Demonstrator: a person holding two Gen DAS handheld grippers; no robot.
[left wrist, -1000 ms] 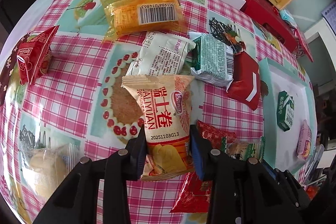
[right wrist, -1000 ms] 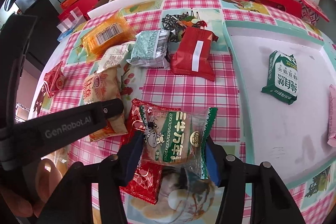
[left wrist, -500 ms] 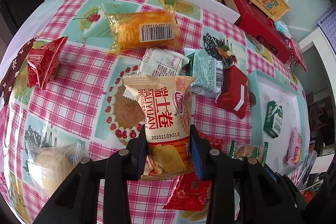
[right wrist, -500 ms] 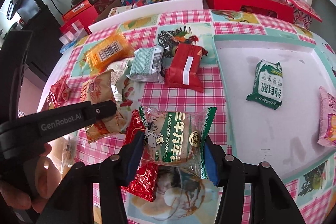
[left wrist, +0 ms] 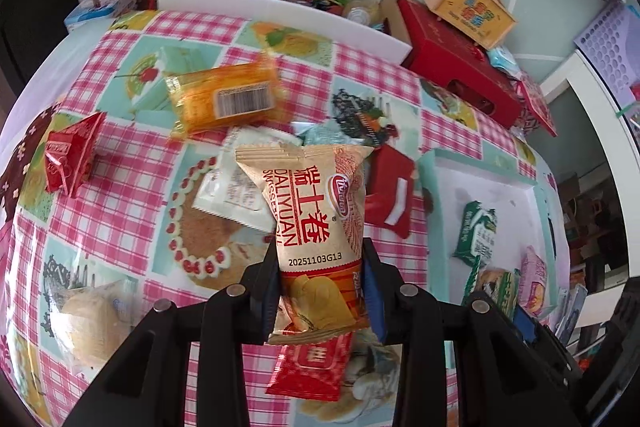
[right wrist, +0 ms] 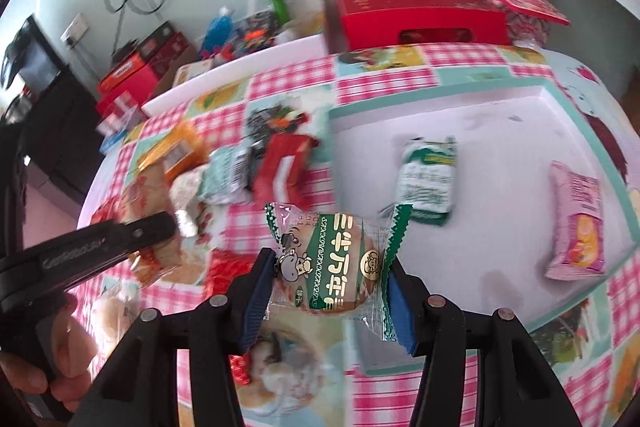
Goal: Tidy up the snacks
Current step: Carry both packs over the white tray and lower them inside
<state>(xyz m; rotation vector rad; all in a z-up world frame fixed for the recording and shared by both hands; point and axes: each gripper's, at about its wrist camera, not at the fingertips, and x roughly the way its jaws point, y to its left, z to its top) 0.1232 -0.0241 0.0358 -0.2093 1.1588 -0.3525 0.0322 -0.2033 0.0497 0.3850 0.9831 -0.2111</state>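
Both tools are clenched on snacks, lifted off the desk [left wrist: 120,187]. The right tool [right wrist: 330,291] grips the green-labelled bun packet [right wrist: 336,263] crosswise; the white tray [right wrist: 500,163] lies just ahead and to its right. The left tool [left wrist: 320,291] holds the beige roll packet [left wrist: 316,227] upright, the tray farther off to its right, so the right hand is nearer.
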